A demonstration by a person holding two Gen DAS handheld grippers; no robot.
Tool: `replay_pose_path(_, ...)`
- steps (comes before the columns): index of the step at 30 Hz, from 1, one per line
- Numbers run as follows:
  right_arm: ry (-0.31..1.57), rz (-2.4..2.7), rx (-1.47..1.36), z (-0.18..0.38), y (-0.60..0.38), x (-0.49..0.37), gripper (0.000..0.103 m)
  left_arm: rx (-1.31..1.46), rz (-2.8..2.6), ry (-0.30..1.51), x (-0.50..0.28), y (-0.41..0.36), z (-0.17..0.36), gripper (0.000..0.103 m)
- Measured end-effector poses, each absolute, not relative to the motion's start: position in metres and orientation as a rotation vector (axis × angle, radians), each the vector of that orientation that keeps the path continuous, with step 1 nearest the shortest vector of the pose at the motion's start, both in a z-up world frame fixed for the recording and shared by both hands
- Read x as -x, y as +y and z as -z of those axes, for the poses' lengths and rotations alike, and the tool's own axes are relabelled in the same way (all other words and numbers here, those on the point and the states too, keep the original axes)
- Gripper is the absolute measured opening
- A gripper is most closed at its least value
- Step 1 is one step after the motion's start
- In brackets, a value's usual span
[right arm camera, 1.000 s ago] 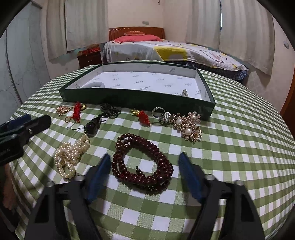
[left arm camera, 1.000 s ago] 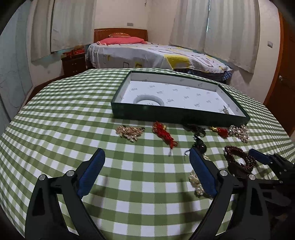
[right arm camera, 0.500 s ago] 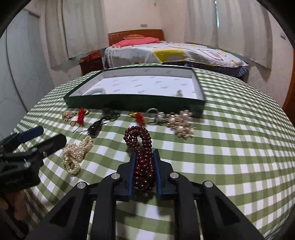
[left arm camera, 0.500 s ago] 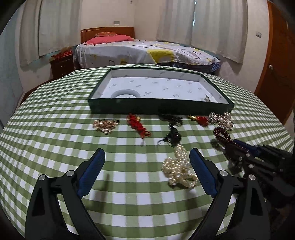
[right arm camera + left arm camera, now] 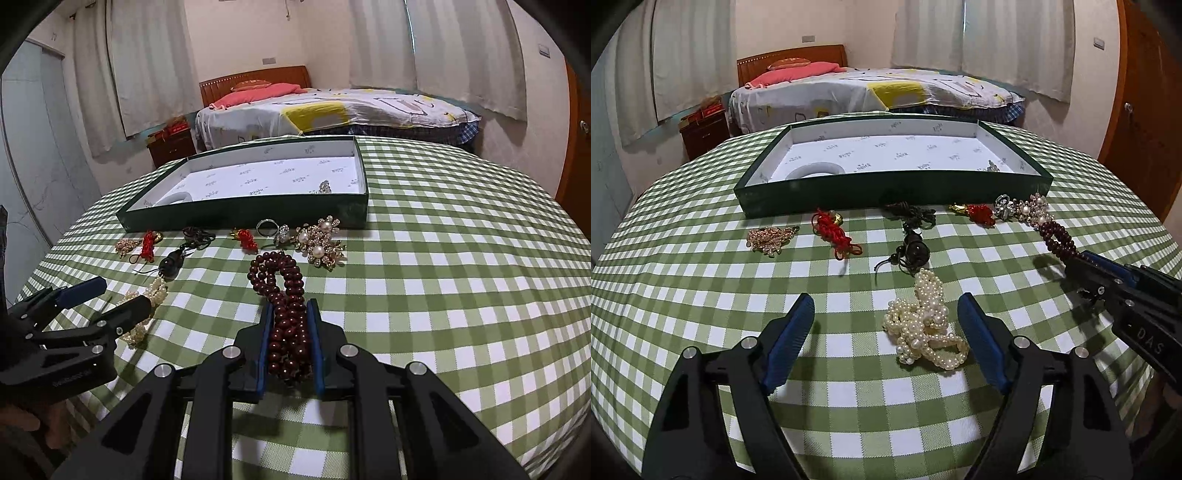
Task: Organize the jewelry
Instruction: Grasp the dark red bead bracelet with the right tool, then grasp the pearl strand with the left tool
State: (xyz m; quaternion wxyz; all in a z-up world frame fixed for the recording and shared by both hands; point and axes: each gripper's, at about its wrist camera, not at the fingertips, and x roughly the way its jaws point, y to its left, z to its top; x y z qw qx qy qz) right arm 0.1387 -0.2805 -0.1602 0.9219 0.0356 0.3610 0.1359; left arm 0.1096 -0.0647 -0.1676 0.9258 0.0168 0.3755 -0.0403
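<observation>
My right gripper [image 5: 290, 314] is shut on a dark red bead bracelet [image 5: 280, 280], whose far loop hangs forward over the checked cloth; it also shows in the left wrist view [image 5: 1058, 238]. My left gripper [image 5: 886, 314] is open, with a white pearl necklace [image 5: 925, 321] lying between its fingers on the cloth. A green tray [image 5: 886, 188] with a white lining stands behind, holding a white bangle [image 5: 818, 170] and a small brooch [image 5: 991, 167].
In front of the tray lie a gold brooch [image 5: 770, 238], a red knot charm [image 5: 833, 230], a black bead pendant [image 5: 916, 251], a small red charm [image 5: 977, 213] and a pearl brooch [image 5: 1025, 210]. A silver ring [image 5: 266, 226] lies there too. A bed stands behind the table.
My right gripper closed on the dark red bracelet and has lifted its near end. My left gripper moved right and forward, so the pearl necklace now lies between its fingers.
</observation>
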Motion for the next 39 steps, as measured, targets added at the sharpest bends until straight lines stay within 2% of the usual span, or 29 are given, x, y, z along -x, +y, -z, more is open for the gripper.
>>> replay_pose_path(4,0.742,-0.281,-0.076,0.161,-0.281,-0.138,0.019,-0.038,0.080,0.777,-0.110,-0.065,0.171,0.075)
replay_pose_path(6,0.743,-0.281,-0.076,0.161,-0.281,-0.138,0.019,-0.039,0.075,0.777,-0.111,-0.065,0.171,0.069)
replay_pose_path(16,0.744,-0.282,-0.072,0.162,-0.280,-0.137,0.019,-0.029,0.095,0.790,-0.111,-0.065,0.172,0.056)
replay_pose_path(20,0.744,-0.282,-0.073,0.162,-0.280,-0.137,0.019,-0.026,0.112,0.787,-0.110,-0.068,0.172,0.045)
replay_pose_path(24,0.744,-0.282,-0.073,0.162,-0.280,-0.137,0.019,-0.018,0.123,0.784,-0.108,-0.067,0.171,0.029)
replay_pose_path(32,0.745,-0.283,-0.073,0.162,-0.280,-0.137,0.019,-0.038,0.164,0.774,-0.106,-0.073,0.171,0.022)
replay_pose_path(39,0.734,-0.278,-0.071,0.163,-0.278,-0.135,0.019,-0.053,0.164,0.745,-0.101,-0.075,0.165,0.021)
